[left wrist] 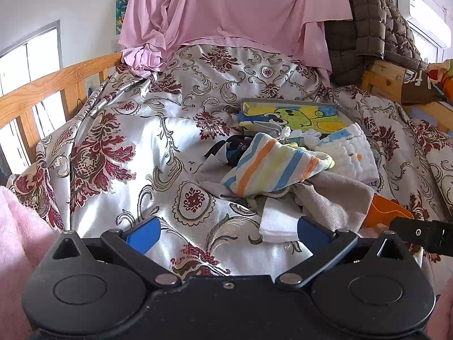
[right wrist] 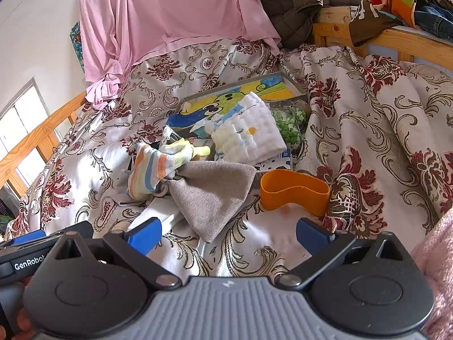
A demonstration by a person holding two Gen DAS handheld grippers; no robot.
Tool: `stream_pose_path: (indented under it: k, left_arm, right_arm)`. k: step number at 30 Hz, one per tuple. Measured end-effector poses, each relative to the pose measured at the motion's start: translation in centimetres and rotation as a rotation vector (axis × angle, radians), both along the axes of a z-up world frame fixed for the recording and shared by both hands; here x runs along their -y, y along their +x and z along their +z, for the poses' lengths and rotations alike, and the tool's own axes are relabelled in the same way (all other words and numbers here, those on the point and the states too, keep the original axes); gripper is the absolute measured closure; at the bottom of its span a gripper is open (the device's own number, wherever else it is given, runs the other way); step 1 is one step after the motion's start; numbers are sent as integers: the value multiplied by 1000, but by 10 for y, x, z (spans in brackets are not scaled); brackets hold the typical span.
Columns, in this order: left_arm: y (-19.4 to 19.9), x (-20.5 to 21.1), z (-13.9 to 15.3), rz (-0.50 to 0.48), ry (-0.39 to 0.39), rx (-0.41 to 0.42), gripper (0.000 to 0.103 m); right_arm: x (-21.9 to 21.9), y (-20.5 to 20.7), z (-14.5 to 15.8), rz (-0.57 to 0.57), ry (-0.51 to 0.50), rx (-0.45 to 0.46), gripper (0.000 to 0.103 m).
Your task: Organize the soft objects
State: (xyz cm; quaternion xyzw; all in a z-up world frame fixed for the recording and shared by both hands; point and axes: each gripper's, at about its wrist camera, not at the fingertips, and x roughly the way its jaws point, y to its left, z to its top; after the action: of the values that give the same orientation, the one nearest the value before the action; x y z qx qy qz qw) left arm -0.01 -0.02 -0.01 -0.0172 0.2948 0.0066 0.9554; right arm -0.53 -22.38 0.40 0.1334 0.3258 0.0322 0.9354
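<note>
A pile of soft cloths lies on the floral satin bedspread (left wrist: 119,170). It holds a striped cloth (left wrist: 271,167) (right wrist: 154,170), a grey-beige cloth (left wrist: 337,201) (right wrist: 215,195), a white quilted cloth (left wrist: 354,153) (right wrist: 249,133) and a white folded cloth (left wrist: 280,223). A grey tray (left wrist: 286,102) (right wrist: 294,86) with a cartoon-print cloth (left wrist: 294,117) (right wrist: 226,102) sits behind the pile. My left gripper (left wrist: 226,233) is open and empty just in front of the pile. My right gripper (right wrist: 229,235) is open and empty in front of the grey-beige cloth.
An orange flexible band (right wrist: 294,191) (left wrist: 388,212) stands to the right of the pile. A pink sheet (left wrist: 226,8) and a brown quilted jacket (left wrist: 368,28) hang at the back. Wooden bed rails (left wrist: 56,82) run at left and back right. A pink fluffy blanket (left wrist: 19,240) lies at the near edge.
</note>
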Motion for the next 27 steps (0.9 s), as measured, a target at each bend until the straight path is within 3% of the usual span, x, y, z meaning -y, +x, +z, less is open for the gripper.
stream_pose_path:
  k: [27]
  left_arm:
    - [0, 0, 0, 0, 0, 0, 1]
  right_arm:
    - [0, 0, -1, 1, 1, -1, 0]
